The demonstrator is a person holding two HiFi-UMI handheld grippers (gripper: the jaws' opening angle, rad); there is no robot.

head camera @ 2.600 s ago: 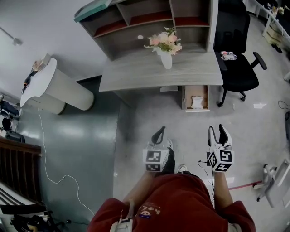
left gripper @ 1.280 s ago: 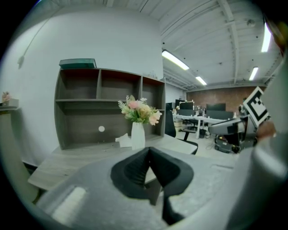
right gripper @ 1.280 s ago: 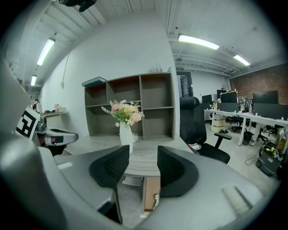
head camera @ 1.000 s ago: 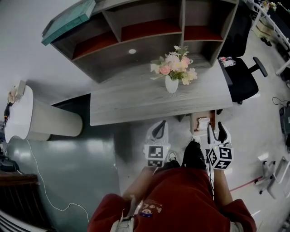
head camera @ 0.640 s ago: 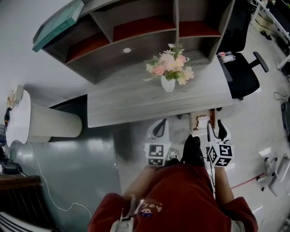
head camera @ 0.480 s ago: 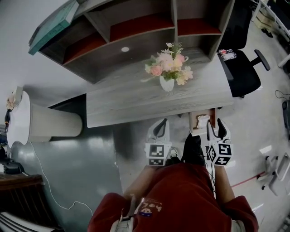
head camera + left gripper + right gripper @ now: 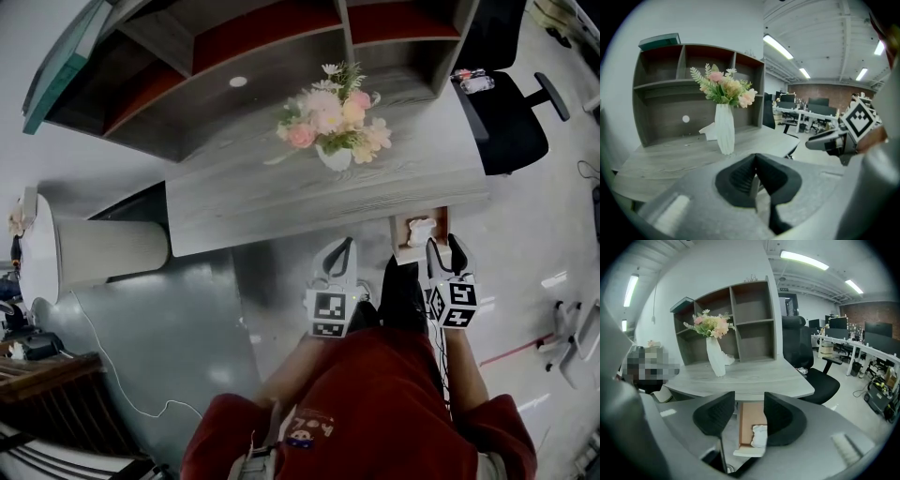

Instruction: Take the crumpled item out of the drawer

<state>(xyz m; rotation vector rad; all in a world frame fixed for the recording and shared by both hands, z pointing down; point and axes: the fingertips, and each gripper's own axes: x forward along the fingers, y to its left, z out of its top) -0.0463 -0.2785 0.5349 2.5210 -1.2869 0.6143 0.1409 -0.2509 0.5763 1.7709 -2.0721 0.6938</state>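
Right gripper (image 7: pixel 749 403) hangs empty, jaws apart, framing the crumpled white item (image 7: pixel 759 435) that lies in the open drawer (image 7: pixel 749 420) under the desk (image 7: pixel 740 376). Left gripper (image 7: pixel 755 161), jaws together, faces the flower vase (image 7: pixel 724 134) on the desktop instead.

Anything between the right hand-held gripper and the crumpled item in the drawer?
Nothing visible. The drawer is open, and the crumpled item lies uncovered near its front, in plain sight between the right hand-held gripper's open jaws.
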